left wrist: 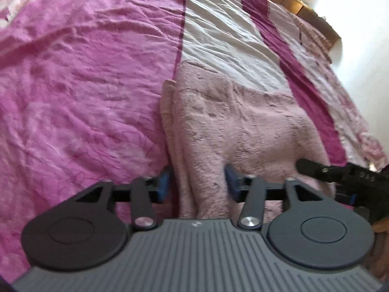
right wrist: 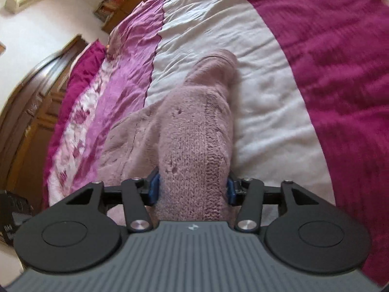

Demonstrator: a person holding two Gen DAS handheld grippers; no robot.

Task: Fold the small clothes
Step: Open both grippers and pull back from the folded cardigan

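A bed (left wrist: 73,97) fills both views, covered by a crumpled bedspread (right wrist: 340,73) in broad bands of pink, white and dark magenta, with a flowered strip along one edge. A wooden headboard (right wrist: 26,112) curves behind it in the right wrist view, and a wooden ledge (left wrist: 301,7) runs along the wall in the left wrist view.

A pale pink knit garment (left wrist: 243,126) lies on the bedspread, mostly on the white band, its left edge at the seam with the pink band. In the left wrist view it lies fairly flat, with a second layer showing along its left edge. In the right wrist view a knitted part, seemingly a sleeve (right wrist: 201,126), stretches from the gripper away across the white band.

The left gripper (left wrist: 198,182) has its jaws apart, with the near edge of the garment between the blue pads (left wrist: 165,182); whether they press on it I cannot tell. The right gripper (right wrist: 193,189) straddles the sleeve, its pads (right wrist: 153,189) against both sides of the knit, gripping it. The right gripper also shows as a dark shape at the right edge of the left wrist view.
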